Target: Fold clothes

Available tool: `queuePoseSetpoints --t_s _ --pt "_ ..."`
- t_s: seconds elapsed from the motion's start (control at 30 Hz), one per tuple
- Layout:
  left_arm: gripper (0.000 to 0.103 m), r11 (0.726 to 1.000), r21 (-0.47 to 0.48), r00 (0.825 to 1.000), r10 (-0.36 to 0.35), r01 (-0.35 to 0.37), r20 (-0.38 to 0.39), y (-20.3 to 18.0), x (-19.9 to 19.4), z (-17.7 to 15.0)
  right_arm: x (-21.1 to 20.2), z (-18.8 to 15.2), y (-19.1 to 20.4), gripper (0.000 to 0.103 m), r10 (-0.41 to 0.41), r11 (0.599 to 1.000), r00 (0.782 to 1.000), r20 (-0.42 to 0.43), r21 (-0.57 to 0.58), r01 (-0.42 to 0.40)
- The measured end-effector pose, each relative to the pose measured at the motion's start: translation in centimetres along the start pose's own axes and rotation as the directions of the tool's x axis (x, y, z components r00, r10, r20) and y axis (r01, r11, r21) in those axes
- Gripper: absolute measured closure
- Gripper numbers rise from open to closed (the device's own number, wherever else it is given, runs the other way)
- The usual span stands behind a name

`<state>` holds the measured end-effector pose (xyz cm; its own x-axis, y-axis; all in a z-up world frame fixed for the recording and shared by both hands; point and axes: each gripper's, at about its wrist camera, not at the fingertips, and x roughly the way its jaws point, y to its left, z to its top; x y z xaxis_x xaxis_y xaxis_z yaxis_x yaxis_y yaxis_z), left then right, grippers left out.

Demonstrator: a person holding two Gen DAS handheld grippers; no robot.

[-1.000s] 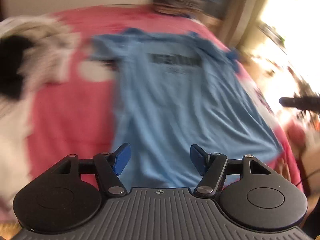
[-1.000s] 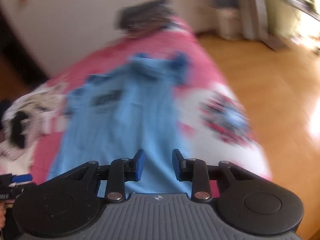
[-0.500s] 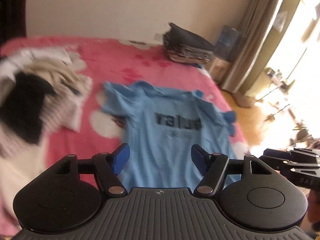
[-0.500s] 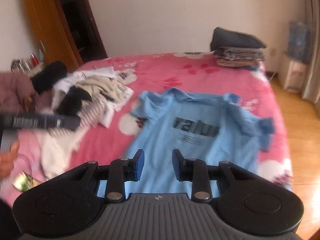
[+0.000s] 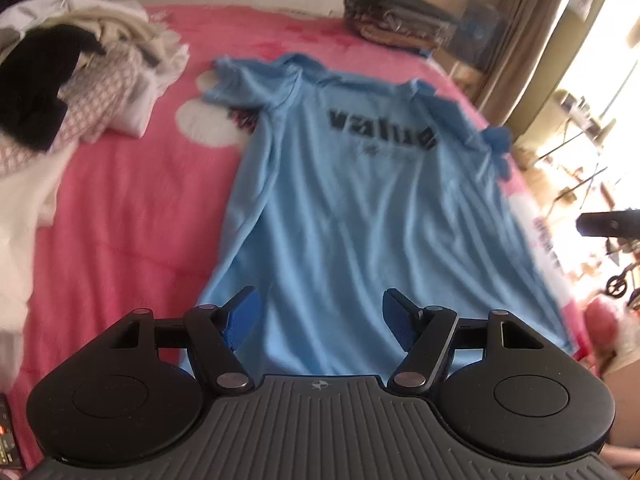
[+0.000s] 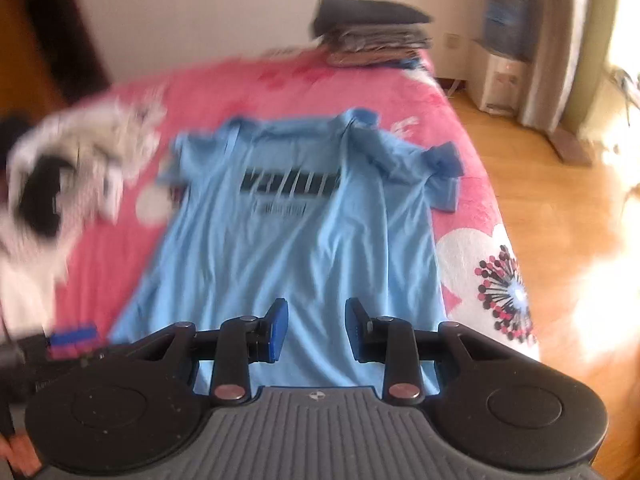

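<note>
A light blue T-shirt lies spread flat on the pink bedspread, its hem toward the cameras and its collar toward the far wall. Dark lettering runs across its chest, blurred in both views. Its right sleeve is crumpled and turned over itself near the bed's edge; the left sleeve lies flatter.

The left tongs hover above the hem with their blue pads apart and nothing between them. The right tongs also hang over the hem, their pads apart with a narrower gap, empty.

To the left of the shirt sits a heap of unfolded clothes, white, patterned and black, close to the left sleeve but apart from it. At the far end of the bed a stack of folded dark garments rests near the wall. Beyond the bed's right edge is a wooden floor in bright sunlight.
</note>
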<state>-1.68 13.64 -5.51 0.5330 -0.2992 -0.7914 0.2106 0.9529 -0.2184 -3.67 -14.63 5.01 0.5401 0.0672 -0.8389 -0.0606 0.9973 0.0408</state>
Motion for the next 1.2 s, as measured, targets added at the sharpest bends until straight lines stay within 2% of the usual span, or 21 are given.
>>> queuePoseSetpoints --t_s 0.07,0.2,0.33,0.43,0.5,0.57,0.67,0.8,0.87,0.9,0.97,1.1,1.2 --pt "0.035 1.000 0.011 1.000 0.018 -0.018 -0.009 0.5 0.6 -0.7 1.0 -1.0 1.3 0.070 0.003 0.997 0.999 -0.032 -0.075 -0.005" --pt "0.035 0.998 0.023 0.998 0.053 -0.052 -0.032 1.3 1.6 -1.4 2.9 -3.4 3.3 0.070 0.044 0.987 0.996 -0.080 -0.149 -0.055" --pt "0.035 0.998 0.047 0.998 0.039 -0.036 -0.051 2.3 1.6 0.4 3.9 -5.5 5.5 0.070 0.079 0.953 0.991 -0.108 -0.284 -0.107" --pt "0.032 0.999 0.024 0.999 0.043 -0.042 -0.025 4.7 1.1 3.0 4.4 -6.6 7.6 0.070 0.124 0.917 0.987 -0.102 -0.367 -0.153" --pt "0.031 0.999 0.003 0.999 0.034 -0.034 -0.027 6.8 1.3 4.0 4.9 -7.4 9.3 0.070 0.182 0.895 0.980 -0.080 -0.399 -0.198" --pt "0.031 0.999 -0.038 0.999 0.022 -0.024 -0.043 8.7 1.7 4.1 5.3 -8.5 11.1 0.070 0.254 0.862 0.965 -0.069 -0.435 -0.258" --pt "0.032 0.995 -0.094 0.997 0.002 -0.009 -0.079 10.4 2.6 3.6 5.7 -10.6 14.3 0.070 0.345 0.784 0.937 -0.052 -0.532 -0.318" --pt "0.033 0.996 -0.082 0.994 -0.036 0.027 -0.107 10.5 3.5 3.5 5.5 -12.1 18.2 0.070 0.412 0.683 0.911 -0.002 -0.661 -0.311" --pt "0.036 0.996 -0.076 0.992 -0.052 0.044 -0.115 10.5 3.8 3.4 5.7 -12.2 20.0 0.070 0.420 0.645 0.908 0.006 -0.706 -0.293" --pt "0.037 0.996 -0.073 0.991 -0.060 0.052 -0.119 10.4 3.9 3.3 6.0 -12.2 20.9 0.070 0.424 0.631 0.906 0.012 -0.721 -0.286" --pt "0.047 0.995 -0.083 0.989 -0.073 0.063 -0.130 10.8 4.2 3.0 6.7 -12.1 22.3 0.070 0.428 0.602 0.904 0.010 -0.748 -0.277" --pt "0.056 0.993 -0.090 0.986 -0.084 0.071 -0.144 11.0 4.8 2.9 8.4 -12.5 24.8 0.070 0.421 0.550 0.907 -0.035 -0.785 -0.285" --pt "0.064 0.992 -0.095 0.984 -0.091 0.077 -0.153 11.2 5.3 2.7 9.3 -12.8 25.5 0.070 0.392 0.550 0.920 -0.012 -0.798 -0.245"
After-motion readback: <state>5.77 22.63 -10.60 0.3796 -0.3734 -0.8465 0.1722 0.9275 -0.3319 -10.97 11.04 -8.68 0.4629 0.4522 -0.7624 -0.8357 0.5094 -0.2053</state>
